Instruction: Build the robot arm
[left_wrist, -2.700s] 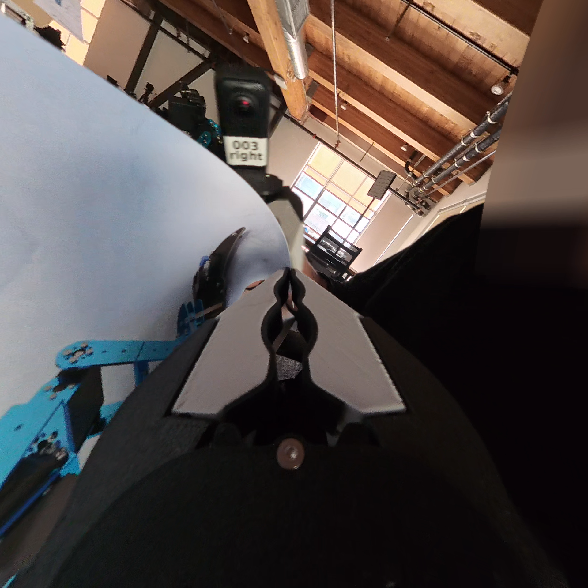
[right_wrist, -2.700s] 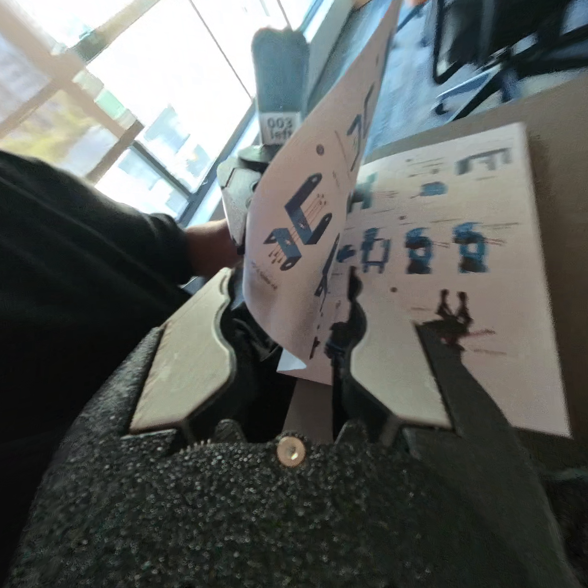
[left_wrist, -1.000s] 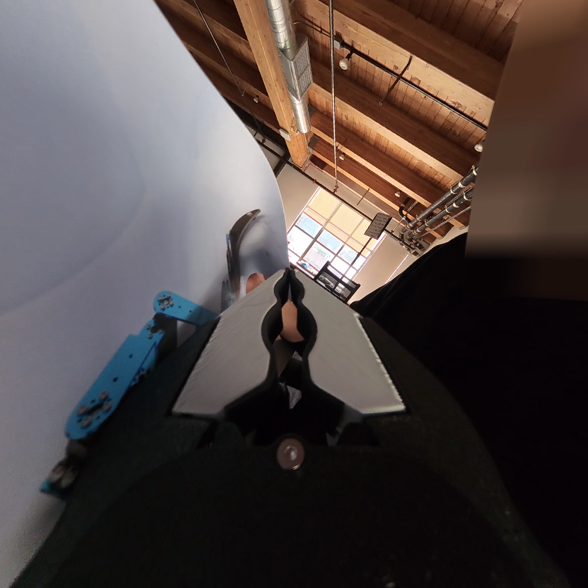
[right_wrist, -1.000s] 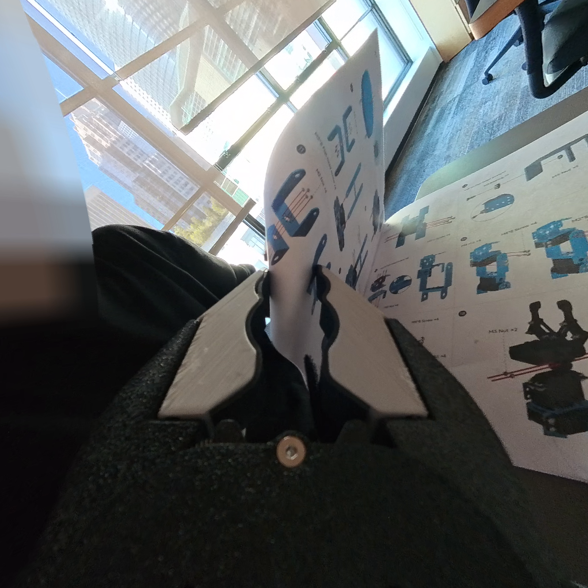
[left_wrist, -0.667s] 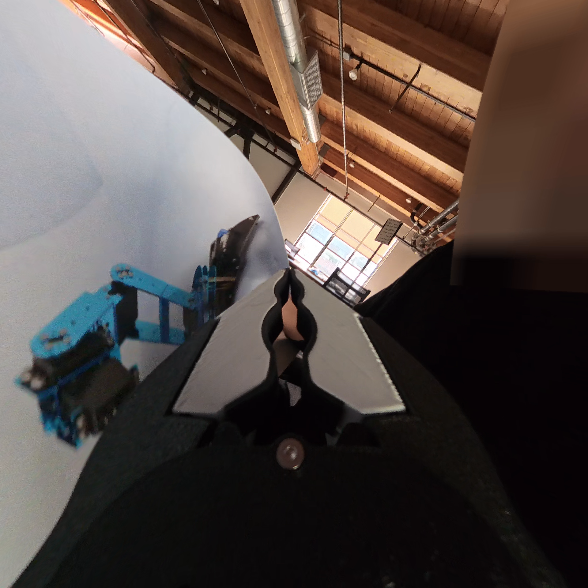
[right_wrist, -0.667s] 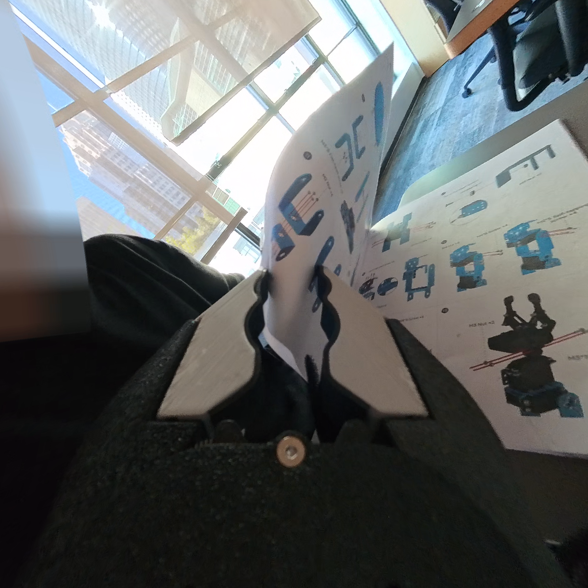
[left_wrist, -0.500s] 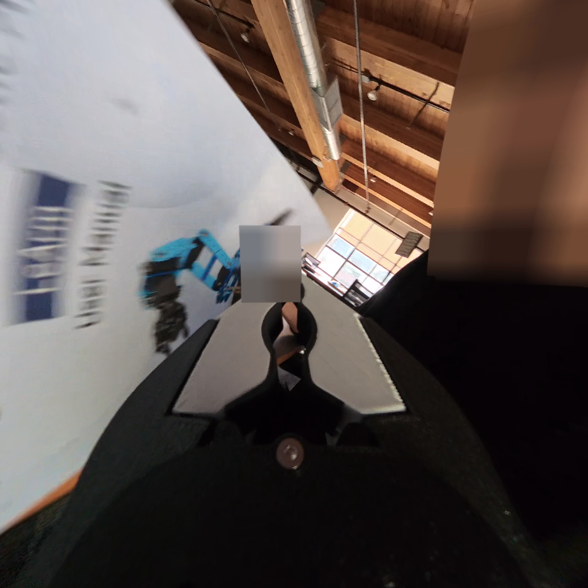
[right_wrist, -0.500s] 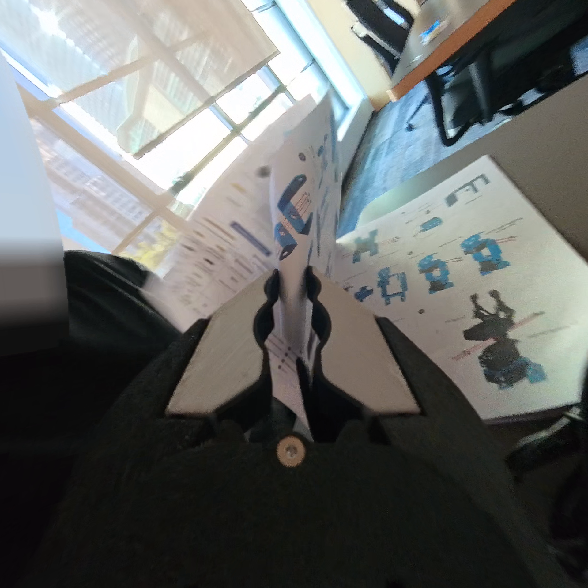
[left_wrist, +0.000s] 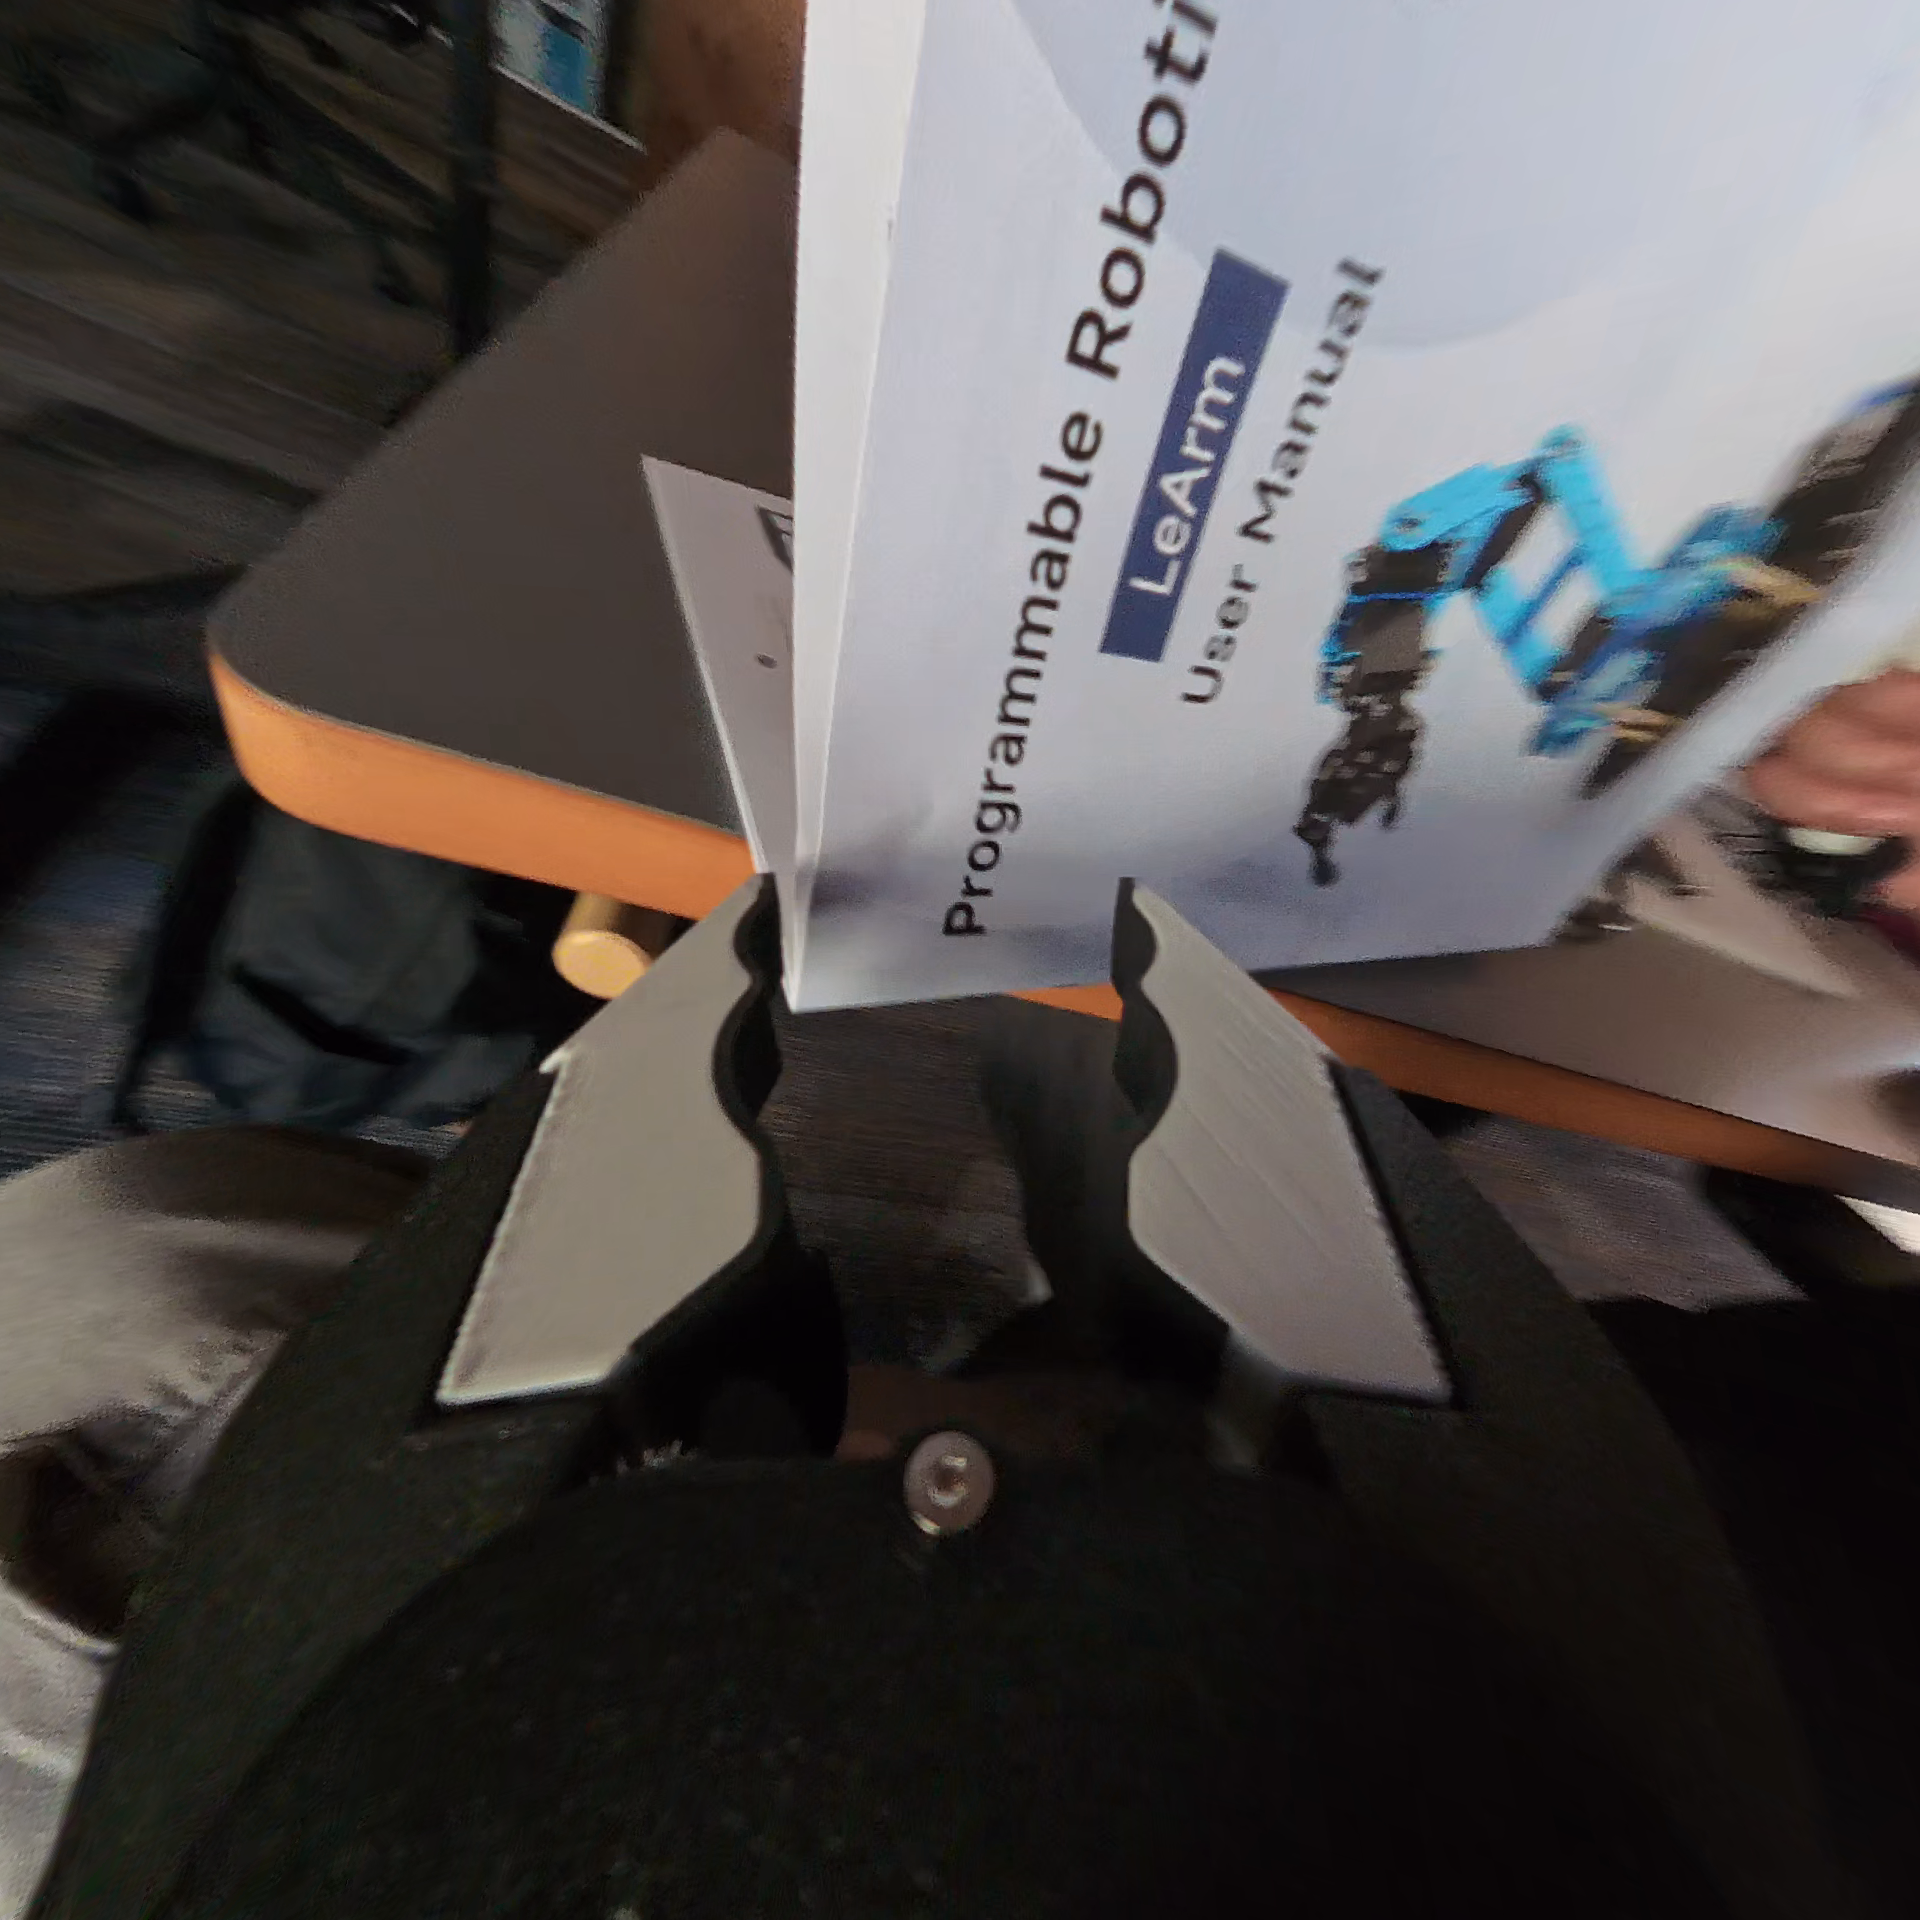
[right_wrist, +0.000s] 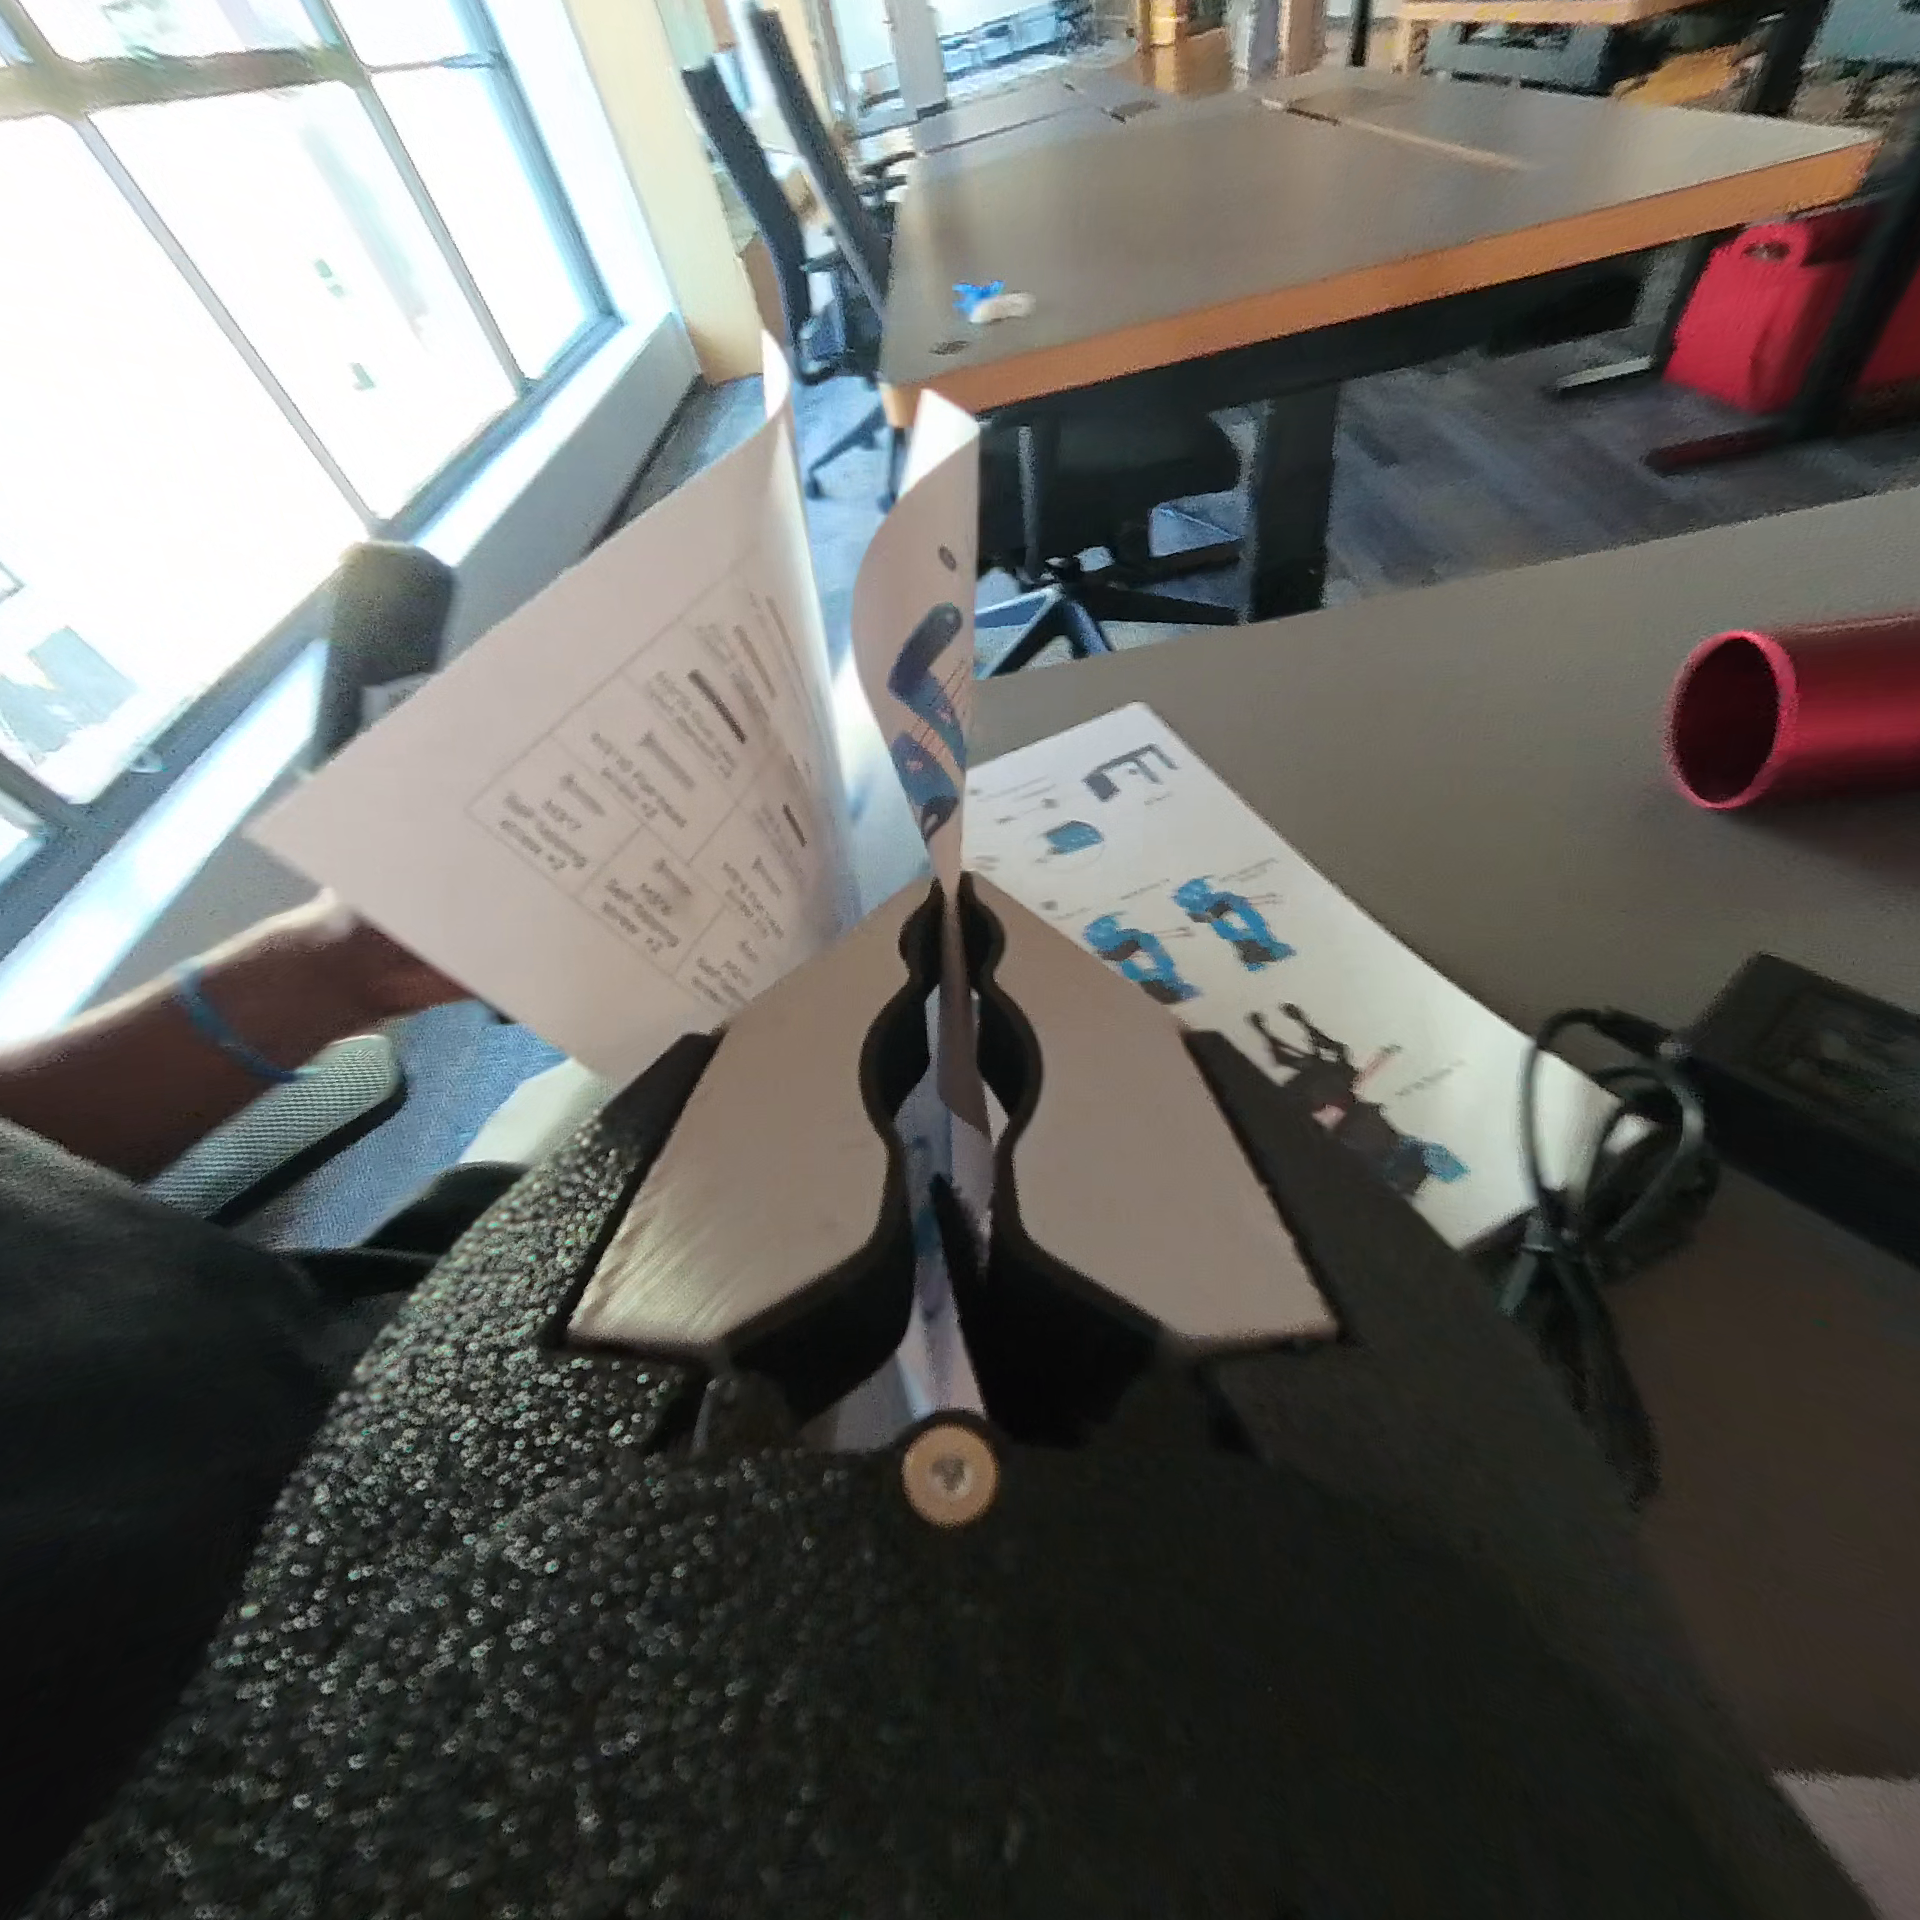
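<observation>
The right gripper (right_wrist: 951, 914) is clamped on one curling page (right_wrist: 920, 665) of a thin white stapled paper booklet with blue robot-arm pictures (right_wrist: 1195, 935), standing up from its fingertips. The left gripper (left_wrist: 940, 935) gapes wide, the booklet's cover (left_wrist: 1195, 520) rising just ahead between its tips. Light, floppy and easily creased or torn, it seems best pinched near an edge.

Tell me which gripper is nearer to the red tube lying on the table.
Right. The right gripper, shut on a booklet page, has the red tube just off to its right. The left gripper is open at the booklet's cover; no tube in its view.
</observation>
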